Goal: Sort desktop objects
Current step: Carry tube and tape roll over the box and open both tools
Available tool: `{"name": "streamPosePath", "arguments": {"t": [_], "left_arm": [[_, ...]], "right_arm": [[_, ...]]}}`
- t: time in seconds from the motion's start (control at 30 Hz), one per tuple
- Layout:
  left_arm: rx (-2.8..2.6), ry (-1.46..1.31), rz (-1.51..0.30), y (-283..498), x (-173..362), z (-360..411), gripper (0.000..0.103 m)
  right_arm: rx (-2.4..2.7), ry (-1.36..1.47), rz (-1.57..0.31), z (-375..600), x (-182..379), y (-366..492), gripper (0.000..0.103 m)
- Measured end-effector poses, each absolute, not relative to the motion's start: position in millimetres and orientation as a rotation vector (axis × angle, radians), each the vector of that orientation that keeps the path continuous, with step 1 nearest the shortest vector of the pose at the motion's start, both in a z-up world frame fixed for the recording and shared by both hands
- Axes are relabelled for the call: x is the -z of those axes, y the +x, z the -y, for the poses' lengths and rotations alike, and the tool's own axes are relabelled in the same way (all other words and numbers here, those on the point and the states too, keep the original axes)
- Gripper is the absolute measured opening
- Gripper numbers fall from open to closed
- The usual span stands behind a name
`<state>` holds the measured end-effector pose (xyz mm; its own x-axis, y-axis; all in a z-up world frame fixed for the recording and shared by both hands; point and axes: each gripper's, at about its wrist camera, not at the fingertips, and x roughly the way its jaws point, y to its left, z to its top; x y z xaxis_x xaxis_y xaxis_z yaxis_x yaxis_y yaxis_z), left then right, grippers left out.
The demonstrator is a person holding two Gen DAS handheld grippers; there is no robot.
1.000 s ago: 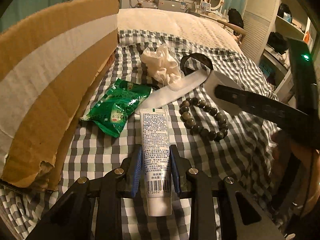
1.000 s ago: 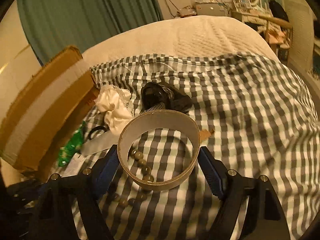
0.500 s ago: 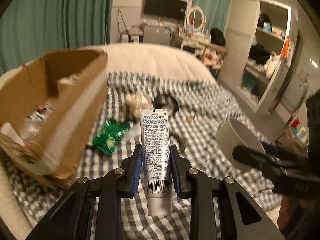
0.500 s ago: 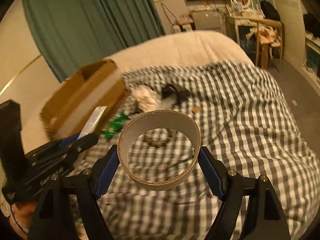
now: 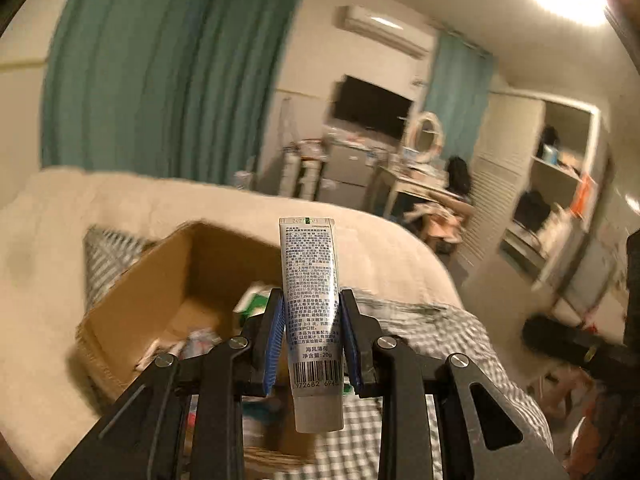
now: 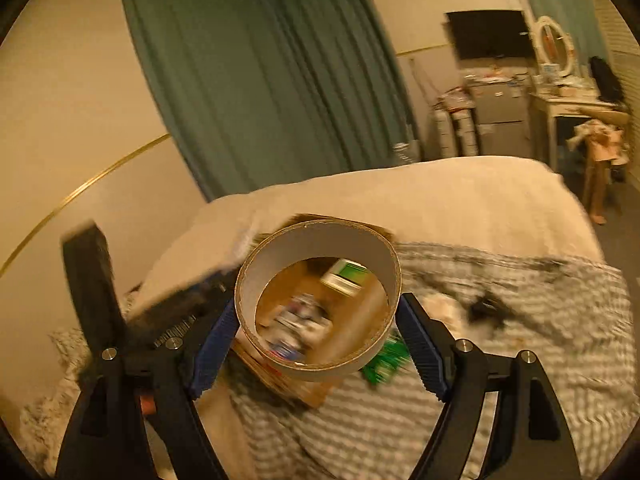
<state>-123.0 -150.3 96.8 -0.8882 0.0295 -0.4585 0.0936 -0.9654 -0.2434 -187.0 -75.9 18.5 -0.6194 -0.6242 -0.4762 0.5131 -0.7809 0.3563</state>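
While both tools hang above the cardboard box (image 5: 168, 296), the left gripper (image 5: 311, 334) is clamped on the toothpaste tube (image 5: 310, 304) and the right gripper (image 6: 318, 320) on the tape ring (image 6: 318, 300); each load should be centred over the opening before the jaws part, one at a time. A second ago both sat low over the checked bedspread (image 6: 520, 320); now they are raised and the box interior shows.
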Motion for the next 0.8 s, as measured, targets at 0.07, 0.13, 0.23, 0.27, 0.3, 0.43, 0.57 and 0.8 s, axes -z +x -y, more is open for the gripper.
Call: {"name": "streamPosePath", "arguments": {"t": [0.07, 0.13, 0.23, 0.27, 0.3, 0.43, 0.57, 0.8], "left_arm": [[2.942, 0.763, -0.415, -128, -82, 171, 0.027], [2.929, 0.794, -0.369, -135, -71, 181, 0.027], [2.905, 0.813, -0.271, -142, -60, 189, 0.027], [2.902, 0.818, -0.257, -144, -57, 192, 0.027], [2.899, 0.825, -0.250, -146, -54, 195, 0.027], [2.852, 0.848, -0.227, -147, -43, 202, 0.058], [2.823, 0.804, -0.270, -134, -46, 205, 0.081], [2.881, 0.814, -0.317, -110, -59, 184, 0.084]], "right_arm": [[2.316, 0.811, 0.243, 114, -13, -207, 0.078], [2.294, 0.828, 0.239, 139, -5, -220, 0.078], [2.268, 0.874, 0.256, 173, 11, -240, 0.078], [2.265, 0.886, 0.265, 179, 15, -243, 0.078], [2.264, 0.899, 0.273, 185, 20, -247, 0.078], [2.270, 0.941, 0.351, 186, 33, -258, 0.082], [2.279, 0.946, 0.430, 158, 31, -252, 0.085], [2.432, 0.893, 0.358, 78, 8, -206, 0.085]]}}
